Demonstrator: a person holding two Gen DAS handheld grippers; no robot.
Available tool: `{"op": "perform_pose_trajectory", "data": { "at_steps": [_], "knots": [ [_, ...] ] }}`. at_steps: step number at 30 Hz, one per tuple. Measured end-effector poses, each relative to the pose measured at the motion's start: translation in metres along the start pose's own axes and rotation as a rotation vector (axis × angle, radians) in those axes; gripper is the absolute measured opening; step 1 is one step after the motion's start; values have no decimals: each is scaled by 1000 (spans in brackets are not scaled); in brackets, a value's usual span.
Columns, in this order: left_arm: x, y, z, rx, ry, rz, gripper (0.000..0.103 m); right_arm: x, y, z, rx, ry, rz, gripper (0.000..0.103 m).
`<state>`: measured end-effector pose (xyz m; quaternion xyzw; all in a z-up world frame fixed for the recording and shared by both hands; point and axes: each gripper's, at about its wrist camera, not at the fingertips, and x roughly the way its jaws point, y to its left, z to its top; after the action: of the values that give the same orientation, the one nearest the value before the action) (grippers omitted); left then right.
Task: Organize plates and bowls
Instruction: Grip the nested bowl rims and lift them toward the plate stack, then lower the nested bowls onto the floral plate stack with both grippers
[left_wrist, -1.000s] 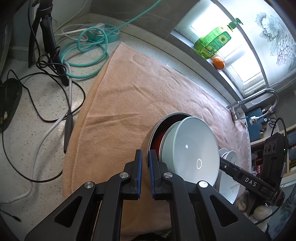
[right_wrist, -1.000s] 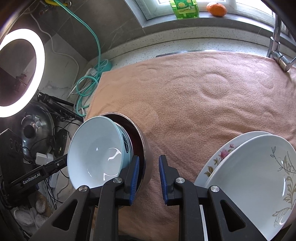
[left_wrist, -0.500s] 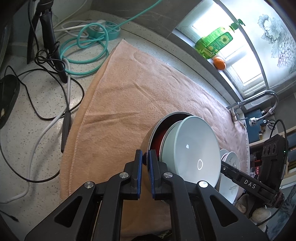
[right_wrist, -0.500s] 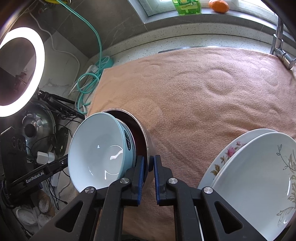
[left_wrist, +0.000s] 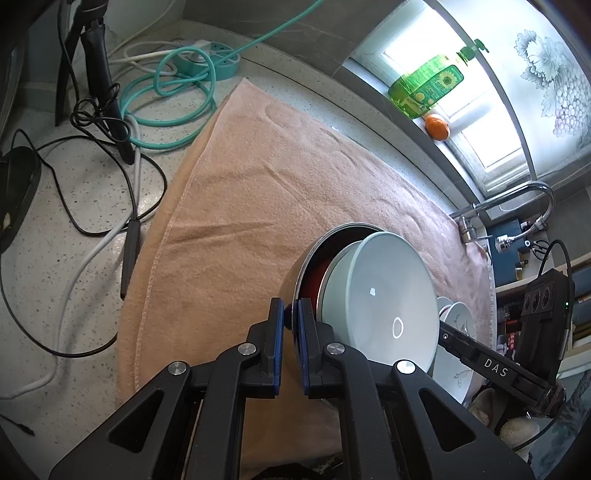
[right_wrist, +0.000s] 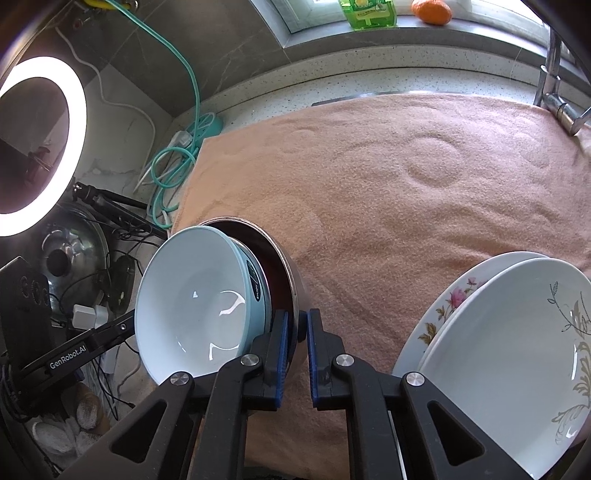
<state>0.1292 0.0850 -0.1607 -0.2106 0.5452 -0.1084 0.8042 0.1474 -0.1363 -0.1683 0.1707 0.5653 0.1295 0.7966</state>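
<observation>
The metal bowl (right_wrist: 286, 275), with the pale blue bowl (right_wrist: 192, 302) nested inside, is held tipped on edge above the peach towel (right_wrist: 388, 192), mouths facing the right tongs' left. Its rim is clamped by the left tongs (left_wrist: 291, 325) on one side and the right tongs (right_wrist: 295, 332) on the other. A second ago the right tongs were spread apart; they are now pinched on the rim. Two plates (right_wrist: 509, 343) are seen at right.
</observation>
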Motion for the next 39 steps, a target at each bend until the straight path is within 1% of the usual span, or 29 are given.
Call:
{"op": "perform_pose_trajectory", "data": {
  "at_steps": [9, 20, 39],
  "knots": [
    [-6, -8, 3, 16, -19, -9, 6, -7, -2, 0, 8, -11, 7, 9],
    [-16, -32, 8, 55, -43, -32, 6, -34, -10, 2, 32, -64, 22, 9],
    [-19, -85, 7, 150, -40, -86, 6, -83, -46, -5, 105, -145, 26, 9]
  ]
}}
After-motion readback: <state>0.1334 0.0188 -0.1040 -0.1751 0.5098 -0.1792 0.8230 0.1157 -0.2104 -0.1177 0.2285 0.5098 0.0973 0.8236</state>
